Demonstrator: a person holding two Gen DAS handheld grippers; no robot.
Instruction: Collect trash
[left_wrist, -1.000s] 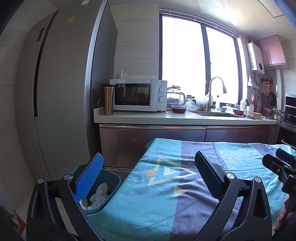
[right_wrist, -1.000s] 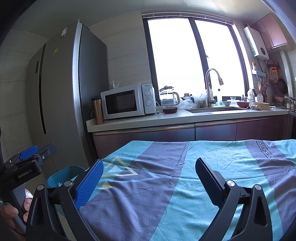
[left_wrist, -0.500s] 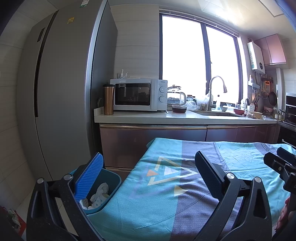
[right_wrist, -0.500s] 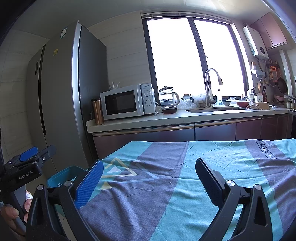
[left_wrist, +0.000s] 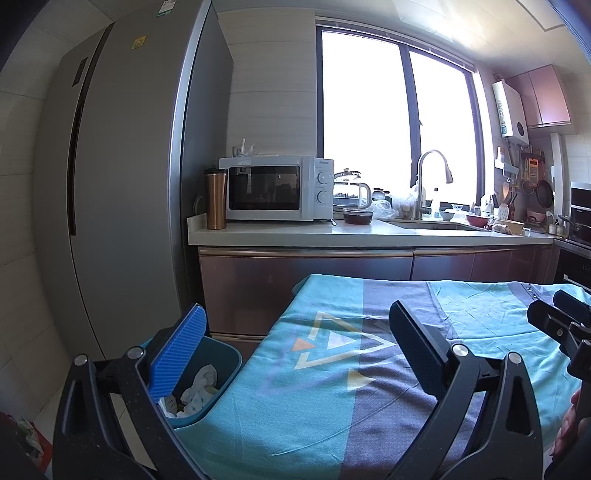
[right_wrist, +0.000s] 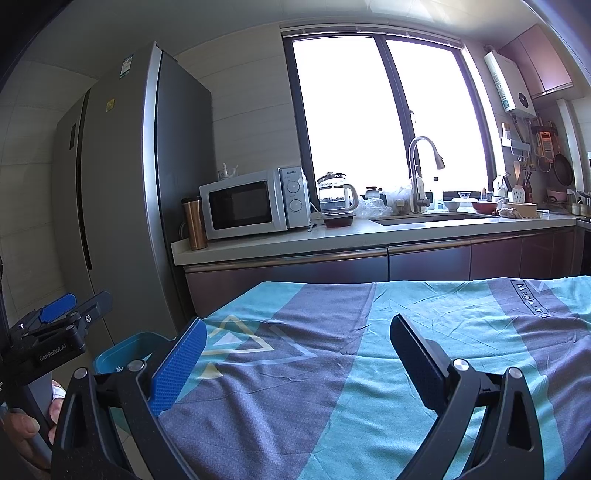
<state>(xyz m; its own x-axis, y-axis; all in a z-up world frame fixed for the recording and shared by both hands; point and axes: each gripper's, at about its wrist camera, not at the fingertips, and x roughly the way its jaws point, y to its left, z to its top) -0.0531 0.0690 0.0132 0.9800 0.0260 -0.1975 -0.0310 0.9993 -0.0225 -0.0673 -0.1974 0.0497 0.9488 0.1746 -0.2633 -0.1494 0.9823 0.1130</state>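
The bin (left_wrist: 218, 363) at the left end of the bench (left_wrist: 332, 406) holds crumpled white paper (left_wrist: 199, 384), which looks light and soft, best pinched at a raised fold. The left tool (left_wrist: 295, 343) and right tool (right_wrist: 297, 349) both hover spread and empty over the bare striped cloth (right_wrist: 369, 369); the bin's rim could block reaching in.

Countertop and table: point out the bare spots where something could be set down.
The tablecloth is bare all over. On the countertop, the front strip from the microwave to the sink is free. Crowded: around the faucet, and the far right end with bowls. The bin already holds crumpled paper.
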